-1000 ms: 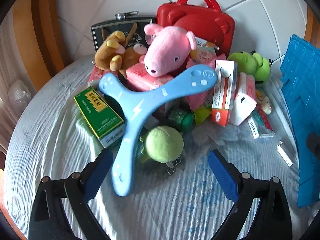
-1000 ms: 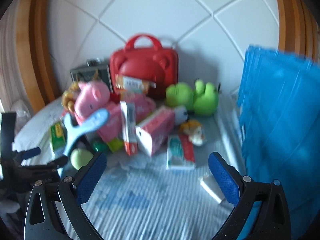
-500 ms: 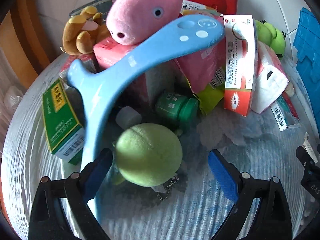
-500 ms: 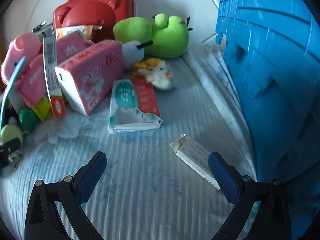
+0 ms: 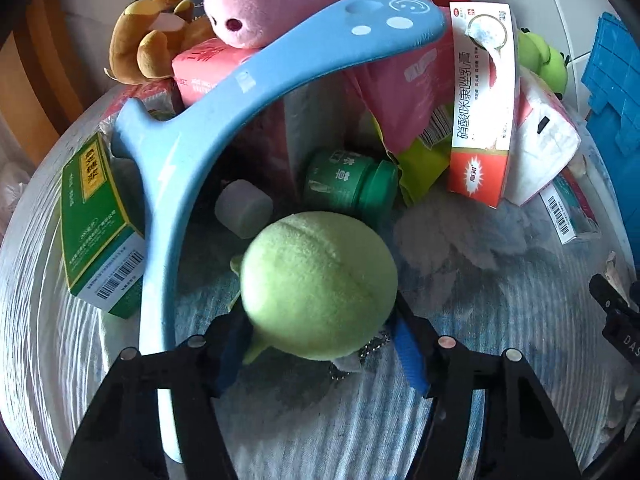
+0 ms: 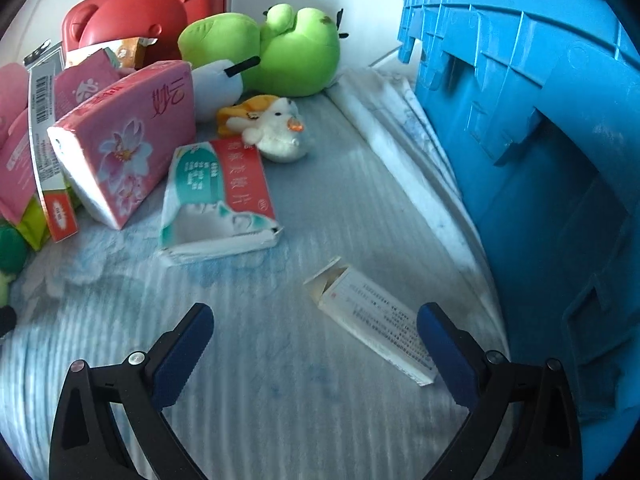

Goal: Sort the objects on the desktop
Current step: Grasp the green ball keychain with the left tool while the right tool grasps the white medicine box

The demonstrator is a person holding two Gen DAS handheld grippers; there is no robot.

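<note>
Tall blue ribbed plastic crate (image 6: 528, 128) along the right edge. Curved blue foam boomerang (image 5: 208, 120) draped over the toy pile. Round fuzzy yellow-green plush ball (image 5: 320, 286) on the cloth, clasped by the left gripper (image 5: 320, 340). Small white cardboard box (image 6: 372, 320) lying diagonally (long axis slanting away leftward), just inside the spread-wide right gripper (image 6: 316, 344), nearer its right finger.

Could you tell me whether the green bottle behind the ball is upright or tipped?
Tipped: the green bottle lies sideways, cap pointing right.
</note>
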